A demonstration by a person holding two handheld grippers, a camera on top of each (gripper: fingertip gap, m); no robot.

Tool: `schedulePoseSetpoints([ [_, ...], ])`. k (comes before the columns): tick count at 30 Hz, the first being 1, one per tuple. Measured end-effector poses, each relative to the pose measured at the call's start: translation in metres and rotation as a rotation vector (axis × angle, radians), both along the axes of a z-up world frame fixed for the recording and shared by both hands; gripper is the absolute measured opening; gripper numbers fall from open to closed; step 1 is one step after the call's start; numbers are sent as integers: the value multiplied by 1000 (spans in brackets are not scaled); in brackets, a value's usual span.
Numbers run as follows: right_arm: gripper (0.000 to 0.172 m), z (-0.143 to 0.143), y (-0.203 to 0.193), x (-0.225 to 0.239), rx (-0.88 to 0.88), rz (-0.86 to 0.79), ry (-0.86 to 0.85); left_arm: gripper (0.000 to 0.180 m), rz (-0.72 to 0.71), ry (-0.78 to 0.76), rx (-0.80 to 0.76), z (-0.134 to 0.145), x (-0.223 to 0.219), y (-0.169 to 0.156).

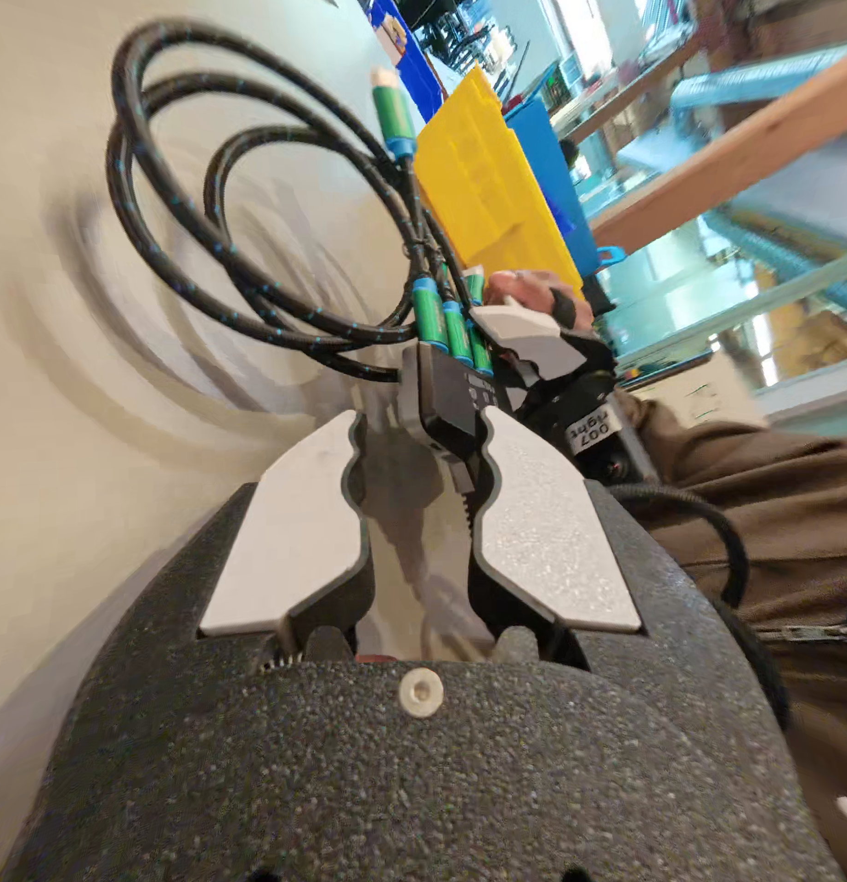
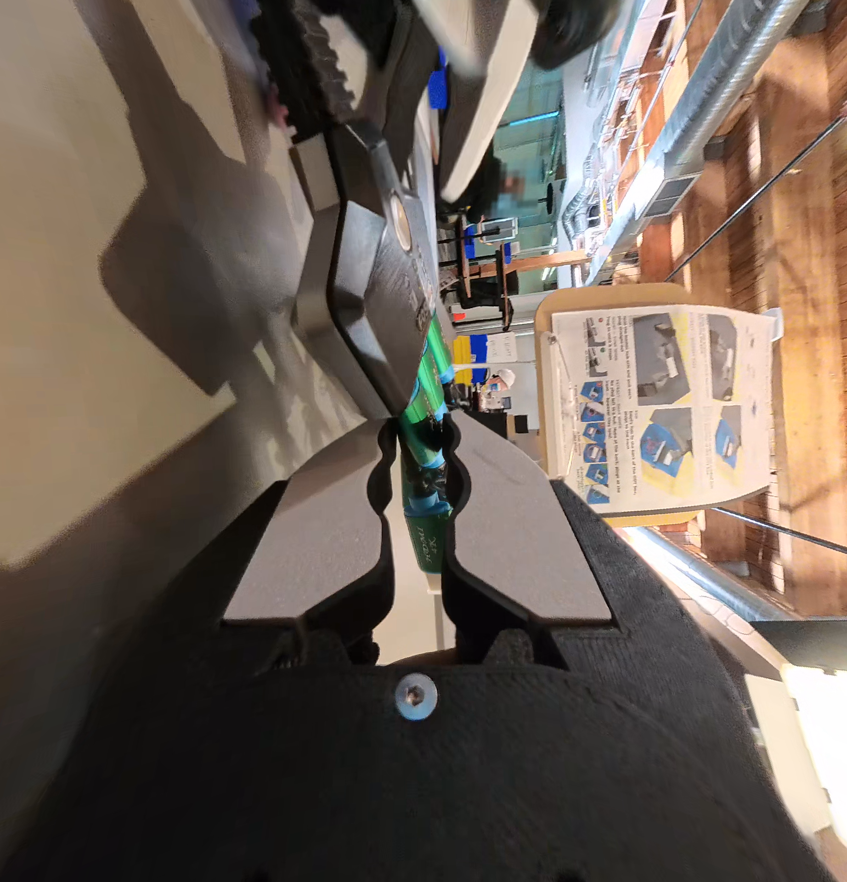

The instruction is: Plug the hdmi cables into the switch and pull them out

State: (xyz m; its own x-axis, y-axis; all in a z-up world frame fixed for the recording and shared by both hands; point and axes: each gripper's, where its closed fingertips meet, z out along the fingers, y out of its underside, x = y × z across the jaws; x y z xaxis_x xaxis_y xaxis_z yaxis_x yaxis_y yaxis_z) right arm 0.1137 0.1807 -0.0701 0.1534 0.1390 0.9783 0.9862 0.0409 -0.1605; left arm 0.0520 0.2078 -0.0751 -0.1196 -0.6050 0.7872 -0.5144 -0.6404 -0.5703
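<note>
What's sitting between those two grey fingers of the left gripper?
In the left wrist view, a black hub with green plugs pokes into the open left gripper, near its right finger.

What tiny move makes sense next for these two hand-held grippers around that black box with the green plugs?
Probably close the left hand-held gripper on the black box: its jaws stand apart, with only one pad near the box, while the right hand-held gripper already pinches a green plug, so the box looks unsteadied.

Right gripper (image 2: 419, 458) jaws clamp a green plug (image 2: 419, 444) beside a black hub (image 2: 369, 305).
</note>
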Motion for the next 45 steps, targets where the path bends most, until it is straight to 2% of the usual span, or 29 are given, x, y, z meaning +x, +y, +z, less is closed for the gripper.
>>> schedulePoseSetpoints([
  [4, 17, 9, -4, -11, 65, 31, -13, 51, -42, -22, -73, 6, 6, -18],
  [9, 17, 12, -9, -26, 111, 75, -36, 47, -115, -8, -67, 4, 14, -53],
  [13, 17, 9, -10, -22, 101, 87, -44, 28, -130, -38, -132, 9, 12, -61],
  [17, 17, 6, -10, -20, 94, 109, -75, 25, -111, -15, -119, 5, 12, -65],
  [23, 19, 1, -7, -18, 30, 109, -20, 25, -95, -6, -53, 1, 11, -60],
  [27, 23, 0, -8, -11, -52, 104, 52, 26, -102, 20, 33, -4, 5, -52],
  [32, 34, 11, -30, -23, -229, 196, 206, 25, -268, 44, 41, -3, -15, -62],
  [35, 50, 10, -43, -30, -346, 192, 171, 26, -350, 72, 48, -8, -22, -76],
  [39, 35, 10, -75, -37, -569, 247, 253, 26, -444, 104, 70, -17, -27, -95],
  [43, 31, 36, -76, -34, -568, 250, 396, 26, -516, 88, 64, -16, -32, -110],
  [45, 30, 30, -73, -36, -614, 229, 359, 26, -543, 86, 57, -16, -33, -117],
])
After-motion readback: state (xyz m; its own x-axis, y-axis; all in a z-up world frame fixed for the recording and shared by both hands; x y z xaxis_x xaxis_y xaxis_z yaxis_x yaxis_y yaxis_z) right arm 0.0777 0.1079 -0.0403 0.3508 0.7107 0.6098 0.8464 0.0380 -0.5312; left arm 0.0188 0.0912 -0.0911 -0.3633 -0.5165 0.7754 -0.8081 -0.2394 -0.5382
